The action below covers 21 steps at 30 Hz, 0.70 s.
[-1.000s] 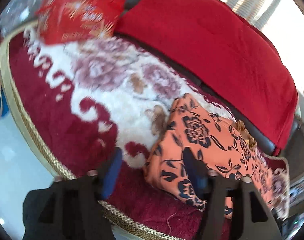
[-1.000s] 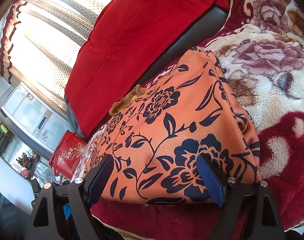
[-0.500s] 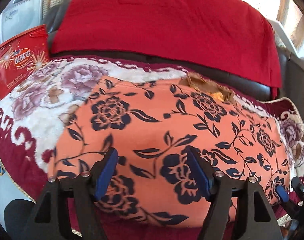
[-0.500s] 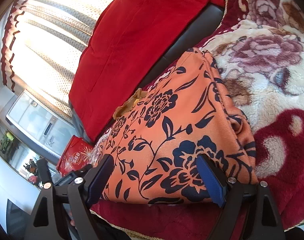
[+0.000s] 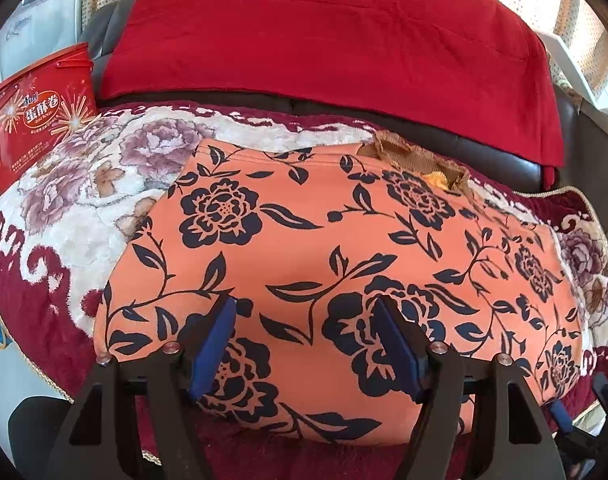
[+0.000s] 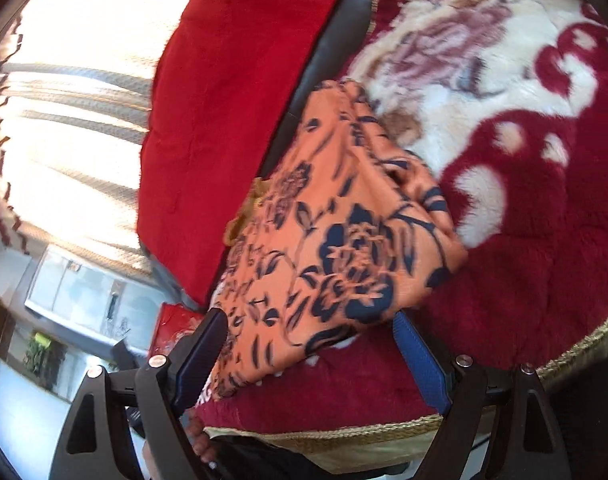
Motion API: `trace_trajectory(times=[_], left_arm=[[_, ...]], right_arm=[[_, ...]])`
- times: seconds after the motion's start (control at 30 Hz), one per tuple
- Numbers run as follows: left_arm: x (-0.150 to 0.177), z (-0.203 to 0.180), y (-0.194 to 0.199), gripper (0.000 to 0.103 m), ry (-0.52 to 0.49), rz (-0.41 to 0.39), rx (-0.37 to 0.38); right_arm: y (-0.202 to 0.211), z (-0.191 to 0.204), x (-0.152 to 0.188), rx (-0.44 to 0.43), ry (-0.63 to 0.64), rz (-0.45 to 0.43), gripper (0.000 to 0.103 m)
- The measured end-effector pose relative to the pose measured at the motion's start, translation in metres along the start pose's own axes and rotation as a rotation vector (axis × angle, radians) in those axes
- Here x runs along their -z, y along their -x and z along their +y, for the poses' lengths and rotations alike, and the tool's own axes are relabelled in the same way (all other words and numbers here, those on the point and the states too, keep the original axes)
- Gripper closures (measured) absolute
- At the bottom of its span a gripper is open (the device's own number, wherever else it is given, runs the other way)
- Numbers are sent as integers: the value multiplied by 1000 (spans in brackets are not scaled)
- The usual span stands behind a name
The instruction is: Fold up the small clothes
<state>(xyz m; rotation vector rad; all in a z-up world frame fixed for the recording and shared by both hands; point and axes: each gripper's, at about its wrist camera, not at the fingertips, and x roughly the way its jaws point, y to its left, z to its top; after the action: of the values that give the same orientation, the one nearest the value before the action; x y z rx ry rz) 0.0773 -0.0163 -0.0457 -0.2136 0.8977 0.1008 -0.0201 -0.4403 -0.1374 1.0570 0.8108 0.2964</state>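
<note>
An orange floral garment (image 5: 343, 264) lies spread on a plush red-and-cream floral blanket (image 5: 84, 200) that covers a sofa seat, with its far edge near the dark backrest and a red cloth (image 5: 323, 32) draped above. A small brown ruffle (image 5: 407, 156) shows at the far edge of the garment. A red snack box (image 5: 32, 112) stands on the blanket at the left, apart from the garment.

The left gripper (image 5: 304, 324) hovers over the near edge of the garment with its fingers wide apart and nothing between them. The right gripper (image 6: 307, 336) is also spread wide and holds nothing; it stands near the corner of the garment, and this view is blurred.

The step in hand seems to be taking the near edge for a fold. To do it well, each gripper should come down at its own corner, pinch all layers of the hem but not the blanket pile below, then lift both sides at the same height and carry them to the far edge, so the fold stays straight.
</note>
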Motion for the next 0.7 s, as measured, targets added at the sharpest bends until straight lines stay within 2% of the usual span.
trace_trajectory(times=[0.13,0.27,0.33,0.37,0.4,0.43,0.5,0.6,0.67,0.7], left_arm=[[-1,-1,3,28,1,-18,12],[-4,-13,0,28,-30,-21,23],[-5,-22,-4,28,-45,-23,32],[-6,-27,-7,27,-57,-23,35],[-6,-33,-12,25,-74,-20,36],[-5,-37,-18,25,-91,-14,32],[-2,-49,-36,25,-148,25,-1],[-5,-54,-28,25,-185,-17,-1],[-9,-52,-18,25,-163,-65,0],[-10,-52,-19,24,-158,-67,-4]], right_arm=[[-4,-10,-9,-6,-98,-26,16],[-11,-8,-19,9,-101,-42,15],[-13,-2,-25,9,-74,-56,19],[-15,4,-27,29,-34,-65,42],[-19,6,-30,64,-4,-50,83],[-25,6,-33,100,9,-27,91],[-30,6,-35,145,30,-16,92],[-13,36,-28,209,173,-100,93],[-8,36,-27,204,175,-134,89],[-12,29,-29,198,148,-121,88]])
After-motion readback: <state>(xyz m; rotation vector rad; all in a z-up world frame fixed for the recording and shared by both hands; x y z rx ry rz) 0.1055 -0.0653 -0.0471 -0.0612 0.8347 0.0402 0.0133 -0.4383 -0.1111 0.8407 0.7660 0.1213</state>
